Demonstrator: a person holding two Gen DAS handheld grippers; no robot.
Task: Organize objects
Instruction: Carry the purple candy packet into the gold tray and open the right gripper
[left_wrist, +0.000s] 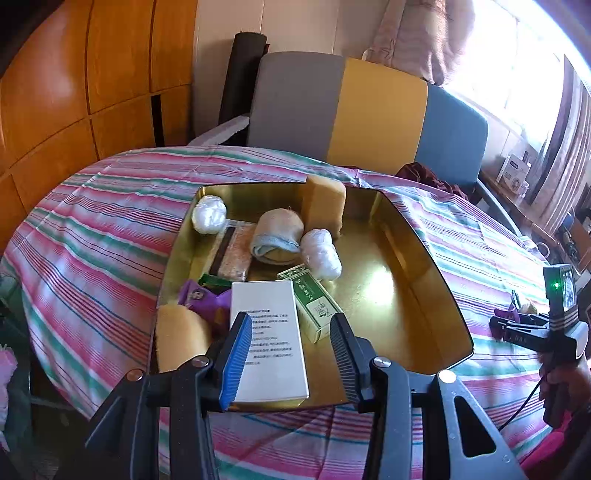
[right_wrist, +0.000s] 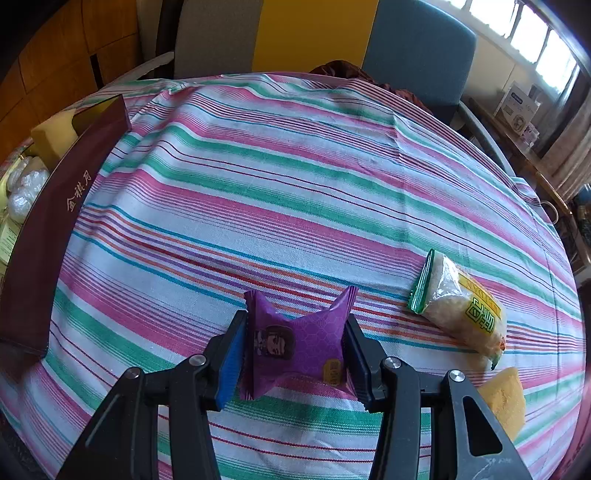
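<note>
Right gripper (right_wrist: 293, 347): jaws clamped on a purple snack packet (right_wrist: 295, 343) over the striped tablecloth (right_wrist: 295, 184). Left gripper (left_wrist: 291, 347): jaws apart, nothing between them, above the gold tray (left_wrist: 406, 295). Rice bag (right_wrist: 461, 314) lay on the cloth nearby.

A: Which lettering can be read?
B: 金秋月 is printed in gold down the maroon box wall (right_wrist: 55, 206). Small print on the white box (left_wrist: 267, 332) and green carton (left_wrist: 314, 304) cannot be made out.
</note>
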